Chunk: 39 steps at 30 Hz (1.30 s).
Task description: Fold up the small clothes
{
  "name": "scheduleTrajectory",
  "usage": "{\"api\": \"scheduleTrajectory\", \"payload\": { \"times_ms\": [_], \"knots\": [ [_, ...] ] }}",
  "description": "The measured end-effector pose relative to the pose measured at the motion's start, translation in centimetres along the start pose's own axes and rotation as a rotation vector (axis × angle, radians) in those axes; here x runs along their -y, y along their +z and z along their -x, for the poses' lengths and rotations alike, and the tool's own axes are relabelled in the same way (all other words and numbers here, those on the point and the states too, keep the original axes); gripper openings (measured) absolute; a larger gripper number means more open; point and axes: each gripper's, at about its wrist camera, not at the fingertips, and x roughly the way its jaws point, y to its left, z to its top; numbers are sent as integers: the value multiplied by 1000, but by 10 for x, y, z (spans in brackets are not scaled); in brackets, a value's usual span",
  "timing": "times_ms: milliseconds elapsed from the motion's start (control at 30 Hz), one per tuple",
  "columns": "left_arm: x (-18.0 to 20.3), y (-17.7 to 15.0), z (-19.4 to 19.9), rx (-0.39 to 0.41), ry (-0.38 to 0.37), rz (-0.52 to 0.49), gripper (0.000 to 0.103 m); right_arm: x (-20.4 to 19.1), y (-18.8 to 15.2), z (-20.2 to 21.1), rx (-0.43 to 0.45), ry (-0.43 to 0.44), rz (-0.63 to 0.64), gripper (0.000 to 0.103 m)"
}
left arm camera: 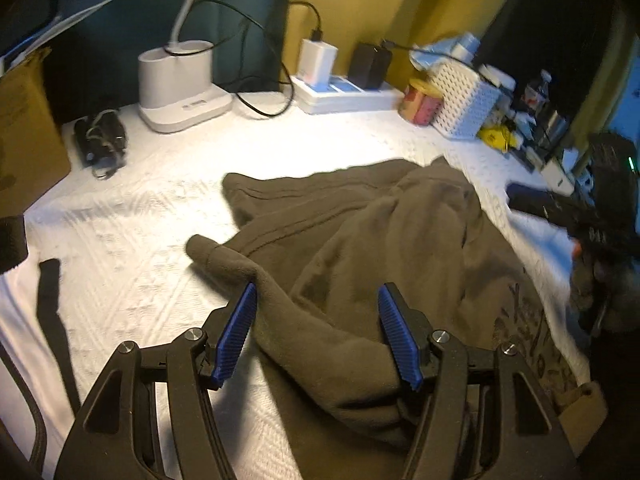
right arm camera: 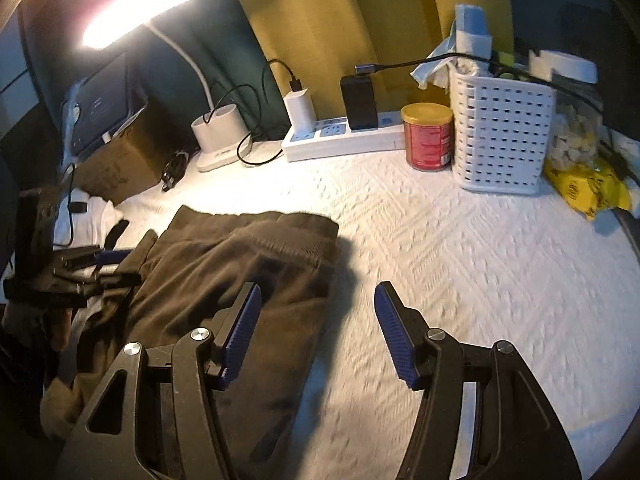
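A dark olive-brown fleece garment [left arm camera: 360, 240] lies crumpled on the white textured cloth [left arm camera: 160, 200]. A sleeve with its cuff [left arm camera: 202, 250] points left. My left gripper [left arm camera: 316, 300] is open, its blue pads [left arm camera: 240, 332] on either side of a fold of the sleeve, just above it. In the right wrist view the garment [right arm camera: 224, 264] lies left of centre. My right gripper [right arm camera: 318, 300] is open and empty over the garment's right edge and the white cloth [right arm camera: 460, 260]. The left gripper [right arm camera: 80, 268] shows at the far left, the right gripper [left arm camera: 600, 232] at the far right.
At the back stand a white lamp base [left arm camera: 180, 84], a power strip [left arm camera: 344, 92] with chargers and cables, a red can [right arm camera: 427, 136] and a white perforated basket [right arm camera: 500, 132]. A cardboard box [left arm camera: 24, 132] is at left, yellow packets [right arm camera: 584, 188] at right.
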Motion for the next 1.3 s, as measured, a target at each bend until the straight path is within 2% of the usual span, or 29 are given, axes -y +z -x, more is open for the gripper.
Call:
{"api": "scheduleTrajectory", "payload": {
  "times_ms": [33, 100, 133, 167, 200, 233, 333, 400, 567, 767, 867, 1000, 1067, 1233, 1300],
  "knots": [
    [0, -2, -4, -7, 3, -9, 61, 2, 2, -6, -6, 10, -6, 62],
    [4, -4, -6, 3, 34, -40, 32, 7, 6, -18, -22, 38, -23, 56],
    [4, -3, -4, 7, 36, -46, 25, 9, 7, -26, -33, 55, -35, 56],
    [2, -2, -2, 14, 29, -41, 10, 11, 7, -31, -42, 66, -43, 56],
    [1, -2, 0, 26, 29, -36, 6, 13, 8, -38, -52, 79, -52, 56],
    [0, -1, 4, 42, 30, -34, 6, 14, 9, -44, -58, 95, -62, 54],
    [4, 1, 15, 90, 26, -53, 6, 13, 12, -51, -58, 135, -63, 20],
    [9, 6, 24, 126, 28, -74, 5, 9, 17, -43, -15, 139, -46, 13],
    [20, 26, 46, 222, 8, -129, 5, 2, 26, -17, 86, 81, 0, 12],
    [15, 53, 39, 264, 18, -185, 5, 17, 28, -12, 111, 43, -33, 12],
    [5, 58, 17, 243, 33, -185, 5, 20, 29, -17, 108, 30, -45, 12],
    [-14, 55, -14, 159, 47, -151, 5, 23, 28, -32, 67, 3, -53, 12],
    [-19, 51, -15, 141, 60, -138, 5, 24, 24, -41, 32, -16, -55, 12],
    [-18, 41, -8, 103, 112, -110, 8, 22, 21, -41, 21, -31, -53, 12],
    [-17, 39, -5, 112, 139, -99, 16, 22, 21, -38, 18, -43, -57, 22]
  ]
}}
